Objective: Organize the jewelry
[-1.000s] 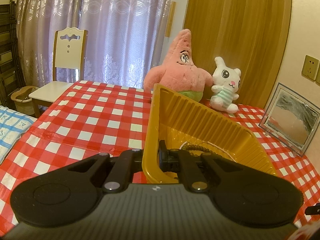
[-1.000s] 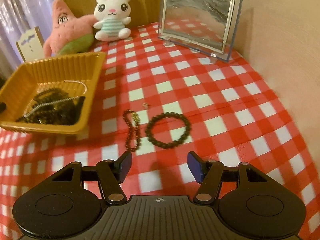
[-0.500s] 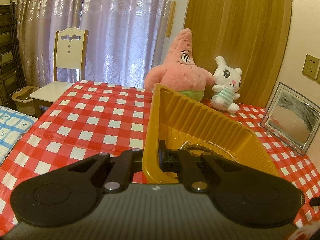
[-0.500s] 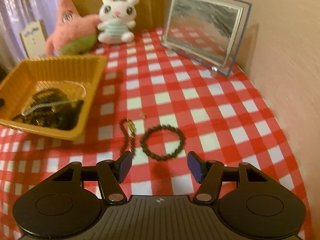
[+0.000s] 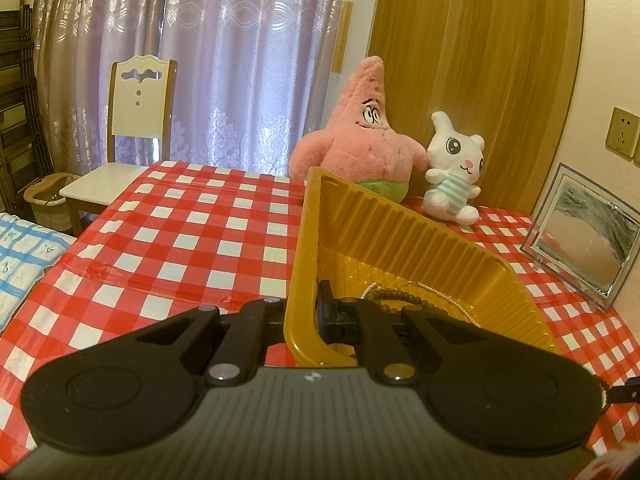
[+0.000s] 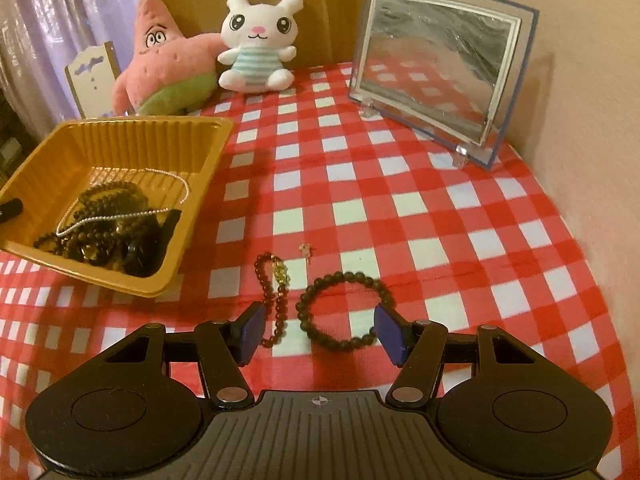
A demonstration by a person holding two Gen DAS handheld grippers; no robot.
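Now lower over dark bead bracelet, right gripper fingers spread for pickup; left gripper still clenched on yellow tray rim.

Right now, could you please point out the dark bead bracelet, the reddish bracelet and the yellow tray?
dark bead bracelet (image 6: 308, 326): right wrist view, beads on its left arc.
reddish bracelet (image 6: 280, 312): right wrist view, its lower strand.
yellow tray (image 6: 132, 142): right wrist view, ribbed far wall.

The surface wears red-and-white checks. The tray is mustard yellow, holding dark beads and a pale pearly chain. One bracelet looks dark brown, perhaps black; the other bracelet reddish-brown with a gold charm.
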